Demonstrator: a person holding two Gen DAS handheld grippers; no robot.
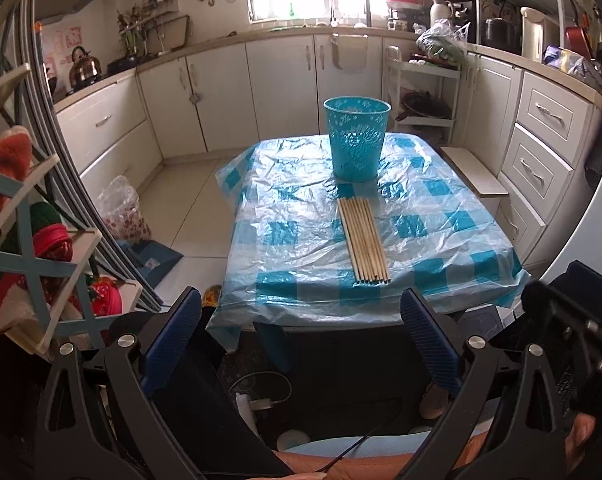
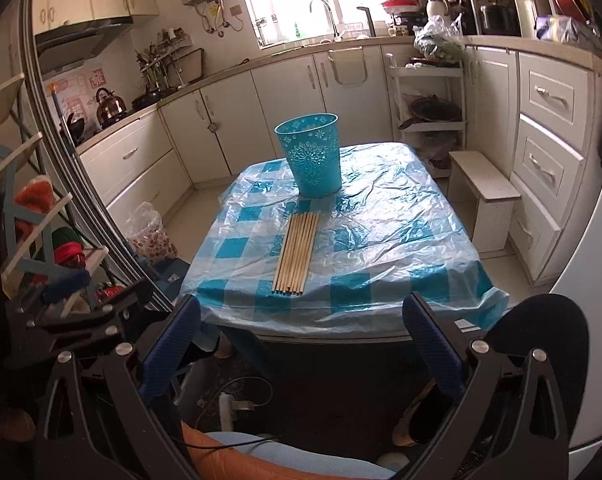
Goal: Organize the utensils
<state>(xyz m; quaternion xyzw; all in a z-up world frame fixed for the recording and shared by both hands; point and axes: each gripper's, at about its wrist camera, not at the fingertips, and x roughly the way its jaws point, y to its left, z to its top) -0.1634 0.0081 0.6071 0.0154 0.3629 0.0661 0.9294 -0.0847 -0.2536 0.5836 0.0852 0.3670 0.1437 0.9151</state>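
On the checkered counter (image 1: 441, 216), a row of chopsticks (image 1: 364, 240) is laid flat, just near of the upright teal bucket (image 1: 356, 140). Nothing is yet sorted. Left tool (image 1: 301, 312) and right tool (image 2: 301, 316) are held spread, empty, short of the counter.

Two wrist cameras look forward from low at the near end of the table (image 1: 441, 240), each framed by its own spread blue fingers (image 1: 173, 336). The left view sits left of the right one. Both share the chopsticks (image 1: 364, 238), teal bin (image 2: 311, 156), and the kitchen cabinets (image 2: 285, 84) well beyond.
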